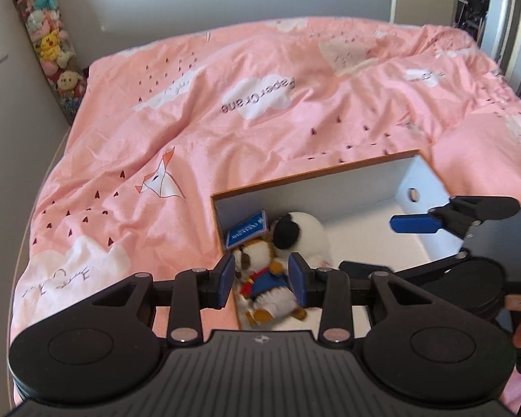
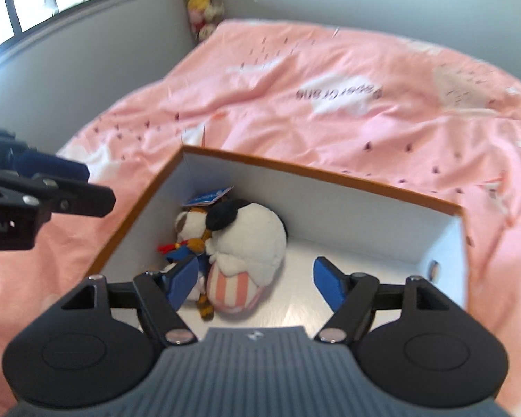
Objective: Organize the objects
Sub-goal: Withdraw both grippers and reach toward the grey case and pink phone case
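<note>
Blur is smearing much of the right wrist view, so the print on the pink bed cover [image 2: 330,80] is hard to read there. In the left wrist view the lower body of the small plush dog [image 1: 264,278] is lying partly behind the left tool [image 1: 263,279], and its feet are running soft at the edge of focus. The blue tag [image 1: 246,231] is leaning against the box wall, its lettering too small to make out.

The dog is lying in the left near corner of the white box [image 1: 330,194], with its long axis running from the far wall toward the camera, head at the far end. The round white plush [image 2: 253,243] is sitting just beside it, touching it, with its striped pink base toward the near side (its black patch is facing the far corner).

The left tool is hovering above the dog with its blue pads spread moderately apart and gripping nothing; whether they are touching the plush cannot be told. The right tool [image 2: 257,279] is hanging over the box with its pads spread wide, holding nothing.
</note>
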Available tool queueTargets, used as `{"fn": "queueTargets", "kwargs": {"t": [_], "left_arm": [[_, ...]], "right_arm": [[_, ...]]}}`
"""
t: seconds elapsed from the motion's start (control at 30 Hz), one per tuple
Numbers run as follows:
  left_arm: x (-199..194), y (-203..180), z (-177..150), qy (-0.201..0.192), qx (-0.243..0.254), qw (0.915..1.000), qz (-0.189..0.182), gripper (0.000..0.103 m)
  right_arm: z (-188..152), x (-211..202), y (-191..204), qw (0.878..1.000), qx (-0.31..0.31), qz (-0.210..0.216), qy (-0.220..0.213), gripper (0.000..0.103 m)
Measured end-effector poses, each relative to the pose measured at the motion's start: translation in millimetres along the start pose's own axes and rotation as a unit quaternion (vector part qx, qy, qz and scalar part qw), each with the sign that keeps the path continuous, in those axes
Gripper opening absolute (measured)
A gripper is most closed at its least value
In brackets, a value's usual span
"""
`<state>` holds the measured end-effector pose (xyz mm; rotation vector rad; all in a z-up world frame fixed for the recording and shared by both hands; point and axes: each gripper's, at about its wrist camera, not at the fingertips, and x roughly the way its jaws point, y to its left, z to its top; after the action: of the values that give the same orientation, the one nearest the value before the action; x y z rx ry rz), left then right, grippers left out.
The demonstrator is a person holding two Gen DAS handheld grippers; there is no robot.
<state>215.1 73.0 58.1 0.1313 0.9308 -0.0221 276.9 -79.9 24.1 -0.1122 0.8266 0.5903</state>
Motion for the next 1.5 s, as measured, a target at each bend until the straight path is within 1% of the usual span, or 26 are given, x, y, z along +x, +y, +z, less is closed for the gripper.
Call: {"fn": "queueTargets", "kwargs": {"t": [0.07, 0.17, 0.23, 0.27, 0.33, 0.4, 0.5, 0.53, 0.63, 0.73, 0.83, 0.9, 0.97, 1.03, 1.1, 1.2, 1.3, 1.5], "left_arm": [[-20, -9, -12, -0.012, 0.002, 0.9999, -0.009, 0.043], [-45, -18, -34, -0.019, -0.015, 0.9990, -0.038, 0.043], [-56, -21, -50, -0.018, -0.032, 0.9973, -0.063, 0.043], [-59, -23, -59, -0.014, -0.040, 0.9964, -0.074, 0.043], [-61, -25, -77, 0.000, -0.053, 0.9946, -0.089, 0.043], [-57, -28, -96, 0.017, -0.063, 0.9928, -0.100, 0.043], [-47, -32, -124, 0.046, -0.080, 0.9876, -0.127, 0.043], [-42, -34, -132, 0.061, -0.084, 0.9862, -0.129, 0.043], [-31, -43, -155, 0.093, -0.079, 0.9845, -0.126, 0.043], [-26, -50, -173, 0.102, -0.085, 0.9795, -0.151, 0.042], [-28, -63, -178, 0.090, -0.074, 0.9768, -0.179, 0.043], [-27, -69, -178, 0.078, -0.069, 0.9758, -0.192, 0.043], [-24, -75, -178, 0.076, -0.074, 0.9738, -0.201, 0.043], [-20, -79, -176, 0.075, -0.081, 0.9709, -0.213, 0.043], [-14, -84, -173, 0.075, -0.090, 0.9695, -0.215, 0.044], [-4, -93, -169, 0.088, -0.093, 0.9678, -0.217, 0.046], [5, -104, -165, 0.100, -0.091, 0.9660, -0.220, 0.051], [20, -122, -161, 0.128, -0.082, 0.9660, -0.209, 0.051]], "right_arm": [[-13, -27, 2, 1.000, 0.008, -0.005, -0.019, 0.074], [-36, -60, 9, 0.999, 0.006, -0.023, -0.025, 0.073], [-53, -79, 13, 0.999, 0.012, -0.025, -0.032, 0.067], [-61, -88, 14, 0.999, 0.017, -0.028, -0.031, 0.066], [-79, -101, 13, 0.998, 0.032, -0.041, -0.027, 0.061], [-97, -113, 10, 0.996, 0.055, -0.060, -0.020, 0.057], [-127, -127, 4, 0.993, 0.092, -0.072, -0.002, 0.053], [-136, -131, 4, 0.992, 0.099, -0.076, 0.004, 0.052], [-163, -138, 8, 0.990, 0.098, -0.103, 0.018, 0.049], [-188, -141, 13, 0.987, 0.084, -0.134, 0.037, 0.049], [-204, -141, 12, 0.984, 0.086, -0.148, 0.052, 0.049], [-210, -139, 6, 0.982, 0.103, -0.143, 0.061, 0.049], [-212, -136, -1, 0.981, 0.120, -0.134, 0.068, 0.048], [-213, -134, -6, 0.980, 0.134, -0.129, 0.077, 0.043], [-213, -130, -12, 0.977, 0.149, -0.123, 0.086, 0.040], [-216, -127, -20, 0.975, 0.169, -0.112, 0.096, 0.040], [-217, -124, -29, 0.972, 0.189, -0.100, 0.099, 0.040], [-219, -123, -43, 0.967, 0.221, -0.077, 0.100, 0.037]]}}
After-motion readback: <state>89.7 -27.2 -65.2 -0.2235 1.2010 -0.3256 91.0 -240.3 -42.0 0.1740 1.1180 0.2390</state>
